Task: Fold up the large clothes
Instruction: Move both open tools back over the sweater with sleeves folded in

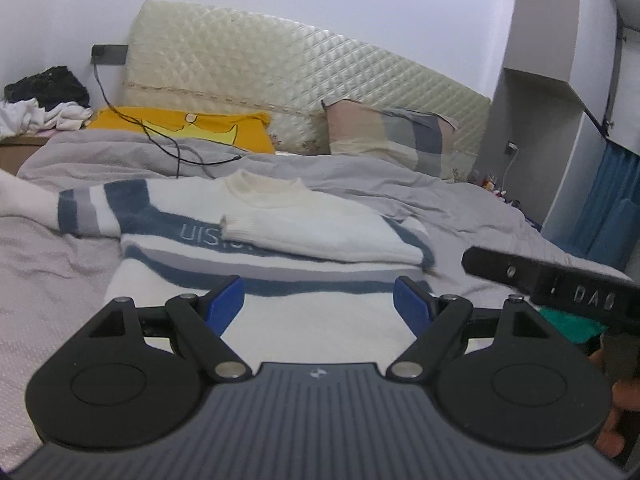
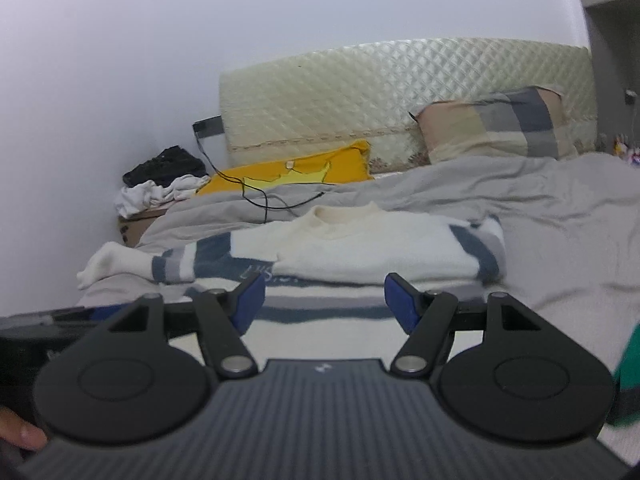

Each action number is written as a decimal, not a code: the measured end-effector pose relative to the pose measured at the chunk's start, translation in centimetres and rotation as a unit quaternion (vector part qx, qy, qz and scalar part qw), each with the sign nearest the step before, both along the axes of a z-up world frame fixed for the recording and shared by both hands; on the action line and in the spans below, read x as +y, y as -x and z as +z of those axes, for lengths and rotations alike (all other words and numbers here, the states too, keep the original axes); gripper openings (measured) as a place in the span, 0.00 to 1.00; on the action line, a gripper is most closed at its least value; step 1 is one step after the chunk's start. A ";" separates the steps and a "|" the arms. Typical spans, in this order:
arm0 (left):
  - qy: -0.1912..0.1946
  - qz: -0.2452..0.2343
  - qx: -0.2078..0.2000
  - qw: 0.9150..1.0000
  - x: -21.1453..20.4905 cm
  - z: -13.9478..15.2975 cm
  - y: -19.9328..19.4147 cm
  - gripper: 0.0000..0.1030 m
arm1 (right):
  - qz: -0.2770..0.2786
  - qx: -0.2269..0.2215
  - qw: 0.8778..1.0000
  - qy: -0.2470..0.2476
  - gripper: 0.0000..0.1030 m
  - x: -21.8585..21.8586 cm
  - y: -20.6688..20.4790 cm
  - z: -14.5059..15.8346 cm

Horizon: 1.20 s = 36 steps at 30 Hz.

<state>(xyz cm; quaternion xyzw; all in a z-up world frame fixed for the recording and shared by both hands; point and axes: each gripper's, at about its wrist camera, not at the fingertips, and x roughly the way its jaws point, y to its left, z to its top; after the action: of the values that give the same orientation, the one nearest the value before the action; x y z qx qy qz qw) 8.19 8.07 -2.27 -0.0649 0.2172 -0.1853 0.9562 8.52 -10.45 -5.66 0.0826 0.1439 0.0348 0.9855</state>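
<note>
From the left wrist, the left gripper [image 1: 319, 300] hangs wide open and empty above the hem end of the striped sweater [image 1: 260, 240], which lies flat on the grey duvet [image 1: 460, 200], one sleeve already folded across its chest. The right wrist shows the right gripper [image 2: 324, 300] parted too, holding nothing, the other sleeve [image 2: 132, 264] trailing out left. I'd worry a careless pinch snags duvet with the knit, dragging the folded sleeve loose

Both wrist views face the headboard [image 1: 304, 76] from the bed's [image 2: 560, 216] foot edge, close over the sweater [image 1: 280, 224].
</note>
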 end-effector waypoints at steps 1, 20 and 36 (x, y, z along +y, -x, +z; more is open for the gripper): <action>-0.003 0.000 0.000 1.000 -0.2 0.0 0.1 0.82 | -0.004 0.003 1.000 -0.007 0.66 -0.3 0.1 -0.3; 0.005 0.069 0.019 0.997 1.2 -0.5 -2.2 0.82 | -0.013 0.022 1.000 -0.014 0.77 -1.4 0.0 -2.2; -0.031 0.141 0.097 0.985 3.8 -1.2 -9.9 0.83 | -0.009 0.052 0.998 -0.035 0.78 -2.2 -2.0 -3.9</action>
<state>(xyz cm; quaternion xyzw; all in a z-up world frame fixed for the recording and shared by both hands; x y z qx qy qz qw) 18.07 11.88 -3.43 -0.0829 0.3034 -0.0344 0.9486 10.49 -12.64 -9.55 0.1201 0.1927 0.0262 0.9735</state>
